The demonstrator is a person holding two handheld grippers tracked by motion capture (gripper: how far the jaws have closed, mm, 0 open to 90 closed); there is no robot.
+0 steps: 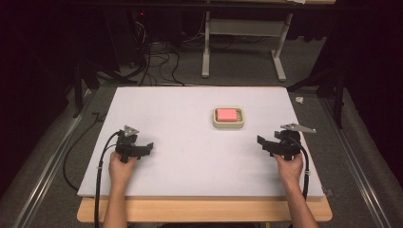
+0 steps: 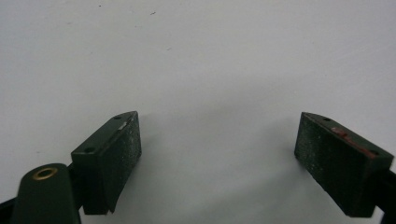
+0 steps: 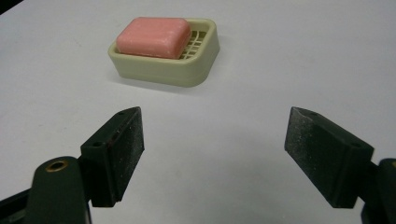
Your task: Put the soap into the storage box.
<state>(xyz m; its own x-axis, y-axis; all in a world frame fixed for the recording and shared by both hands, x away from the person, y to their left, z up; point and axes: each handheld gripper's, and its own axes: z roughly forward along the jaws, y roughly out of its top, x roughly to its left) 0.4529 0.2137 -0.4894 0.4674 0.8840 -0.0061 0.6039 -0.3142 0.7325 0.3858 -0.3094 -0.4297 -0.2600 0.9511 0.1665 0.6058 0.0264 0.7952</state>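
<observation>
Beyond the table's [image 1: 157, 109] far edge, the floor clutter is too dark to make out. On the table, right of centre, a dish [image 3: 196, 65] holds pink soap [image 3: 154, 37], lying toward one end. Both the left gripper [image 2: 217, 140] and right gripper [image 3: 215, 144] gape wide, empty.

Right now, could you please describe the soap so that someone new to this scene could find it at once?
Start at the white table top; right of its middle, toward the far edge, sits a cream soap dish with a slatted floor. The soap lies inside it, nearer the right hand-held gripper than the left hand-held gripper. It is a rounded pink bar, the only coloured thing on the table.
</observation>
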